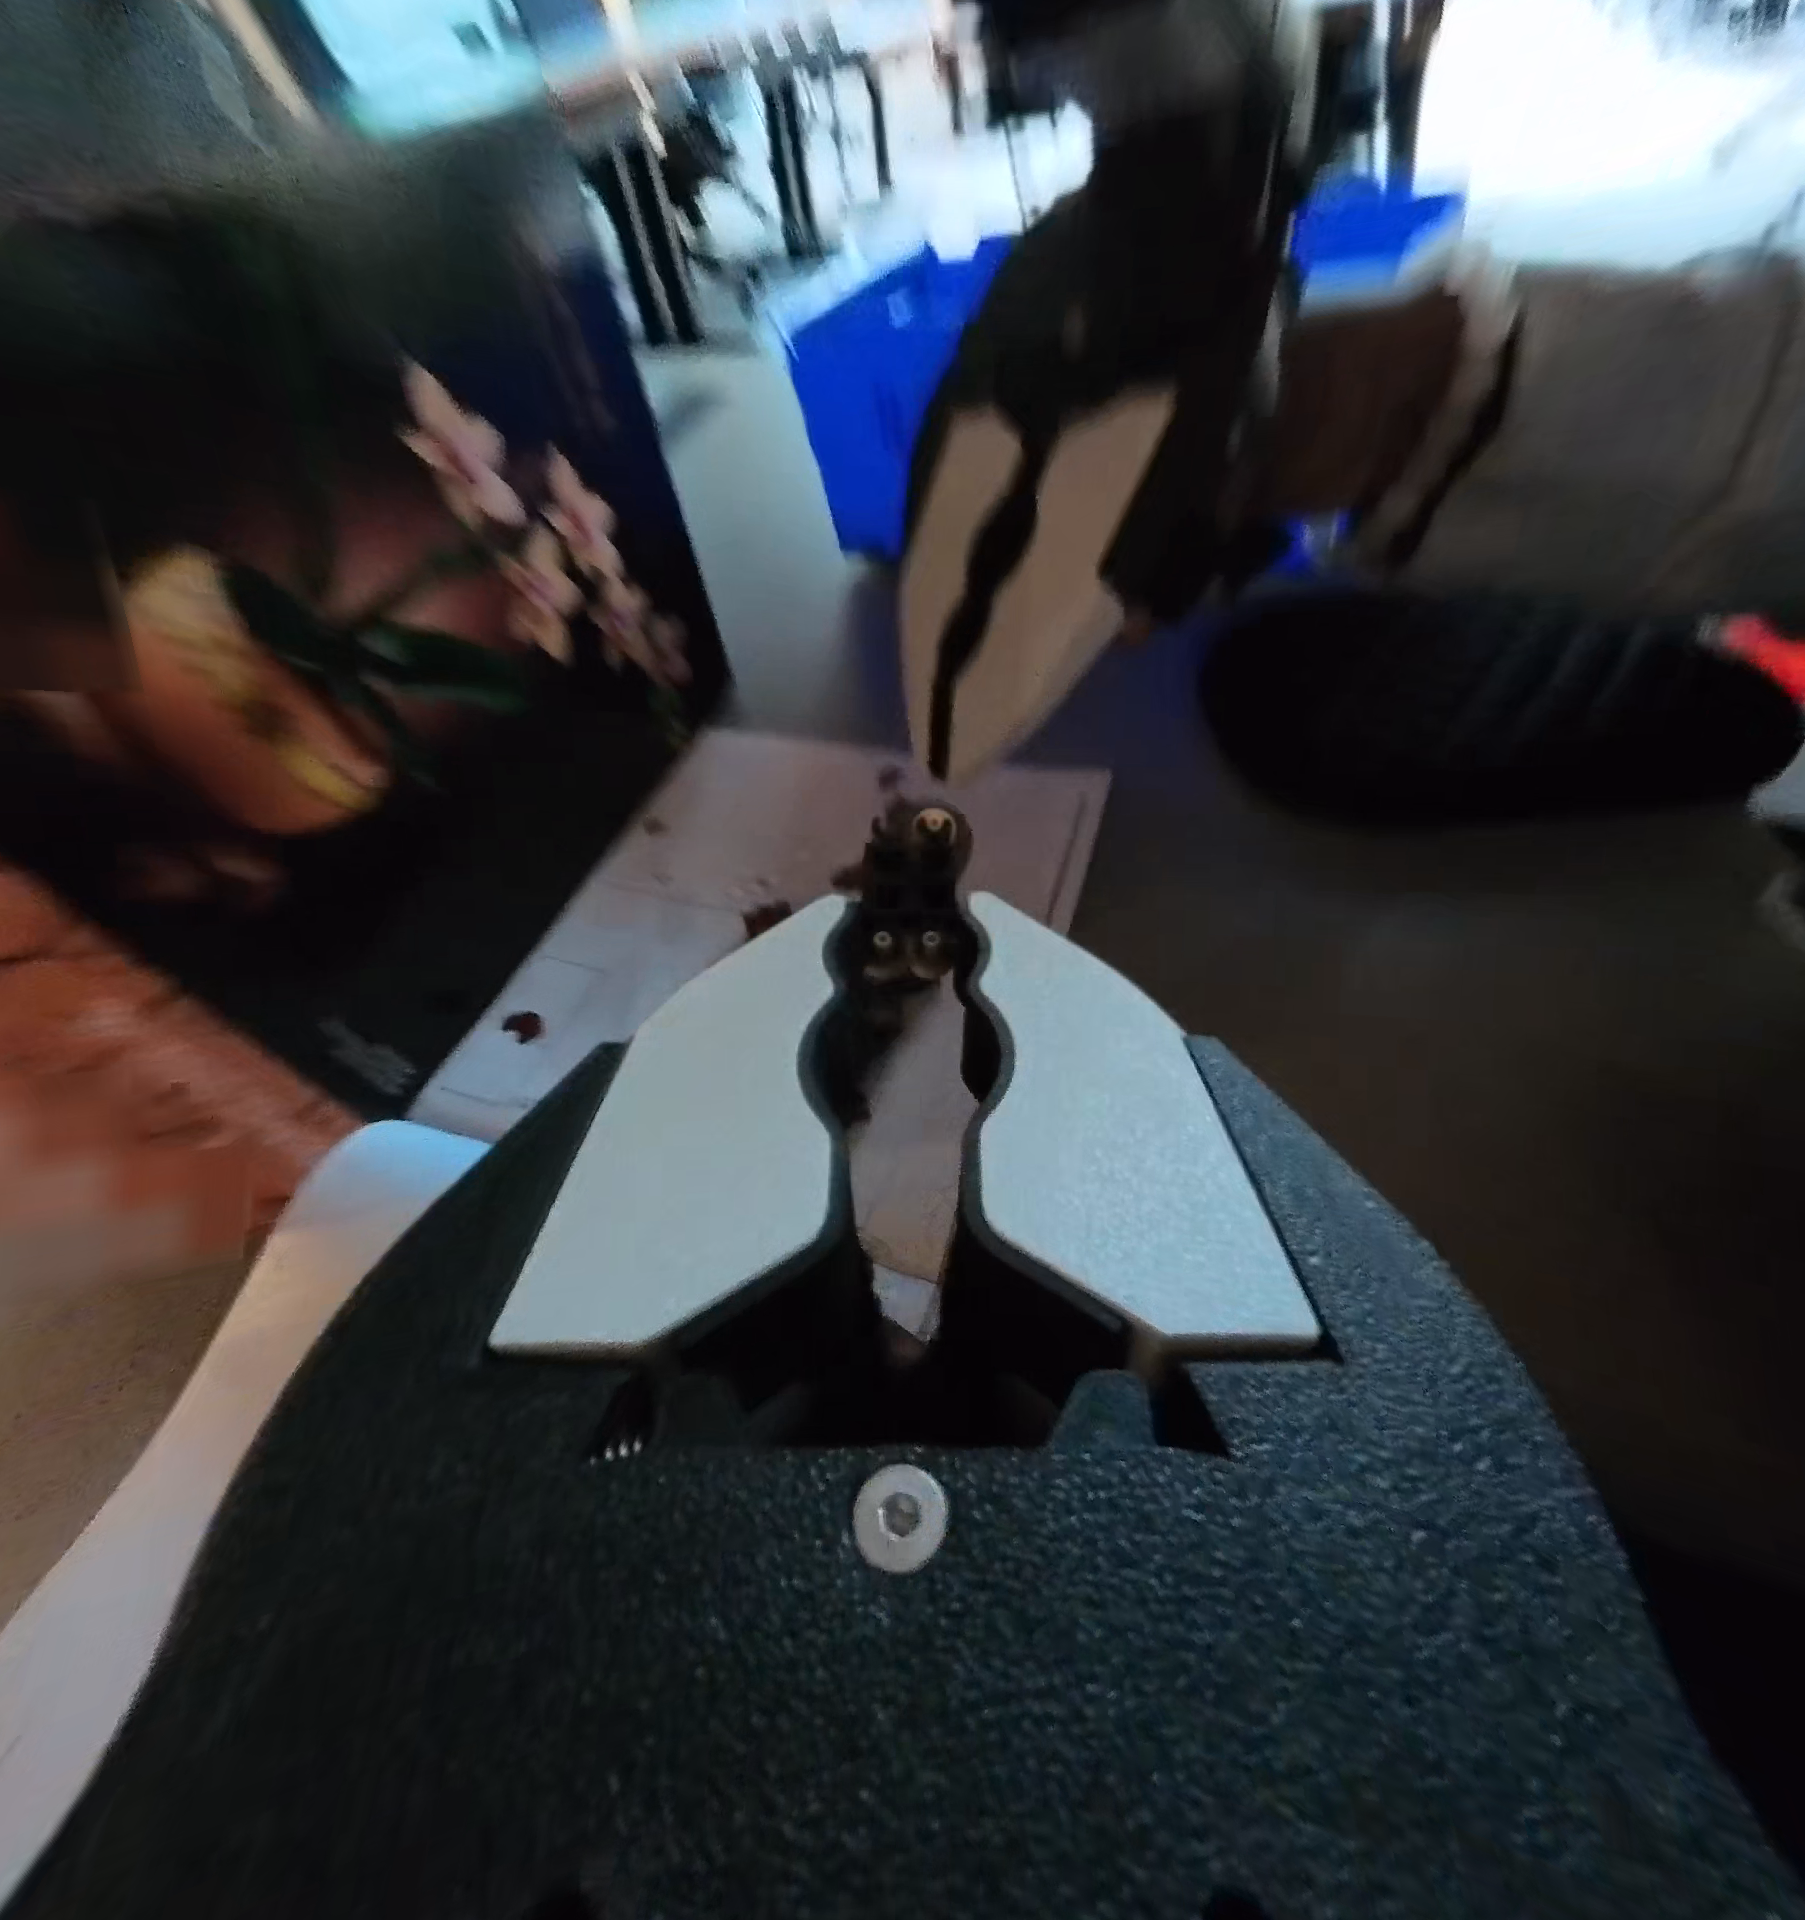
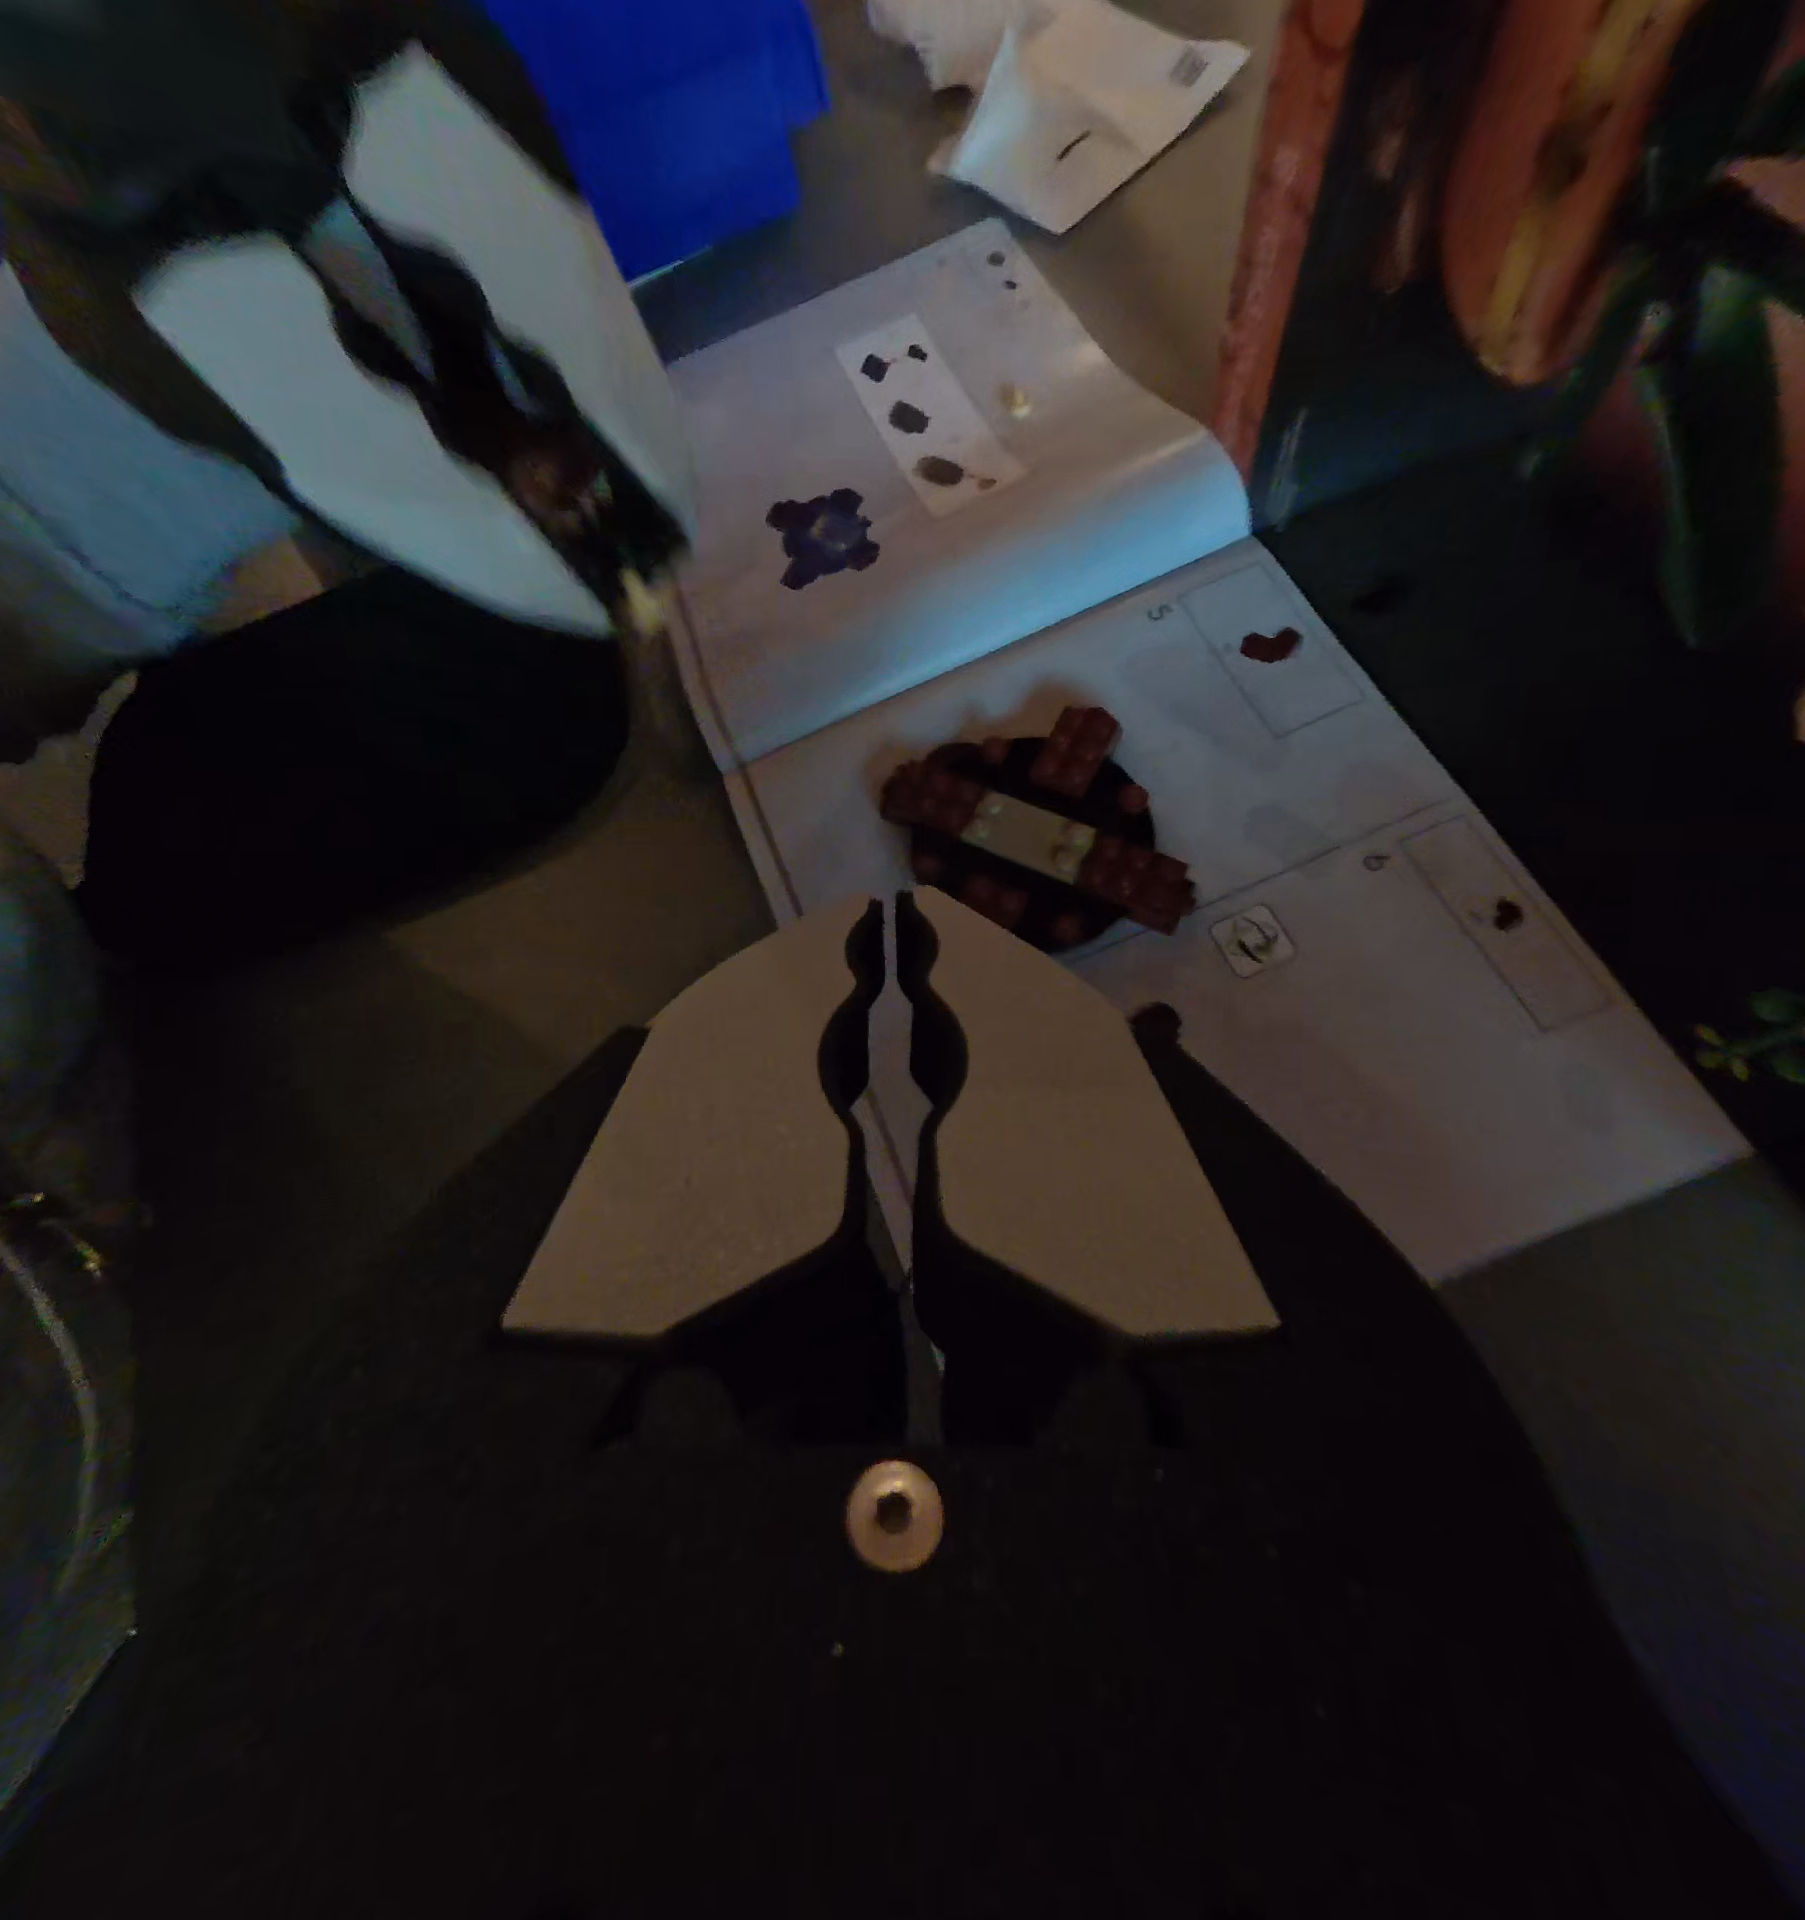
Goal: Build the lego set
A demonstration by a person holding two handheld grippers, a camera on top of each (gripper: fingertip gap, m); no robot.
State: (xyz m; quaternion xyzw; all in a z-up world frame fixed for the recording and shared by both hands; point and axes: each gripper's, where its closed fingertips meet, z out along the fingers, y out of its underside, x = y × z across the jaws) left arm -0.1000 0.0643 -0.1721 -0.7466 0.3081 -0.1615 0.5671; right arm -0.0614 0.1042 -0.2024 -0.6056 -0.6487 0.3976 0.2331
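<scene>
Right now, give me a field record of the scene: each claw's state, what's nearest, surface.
left claw: shut on a small dark brick piece with pale studs
right claw: shut, nothing between its tips
nearest right claw: round black plate with dark red bricks, not touched
surface: open instruction booklet on a grey table
also: blue bin, set box with flower picture

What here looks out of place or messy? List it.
Crumpled white paper lies loose at the table's far edge. Small dark red bricks lie scattered over the open instruction booklet, apart from the round brick assembly.
</scene>
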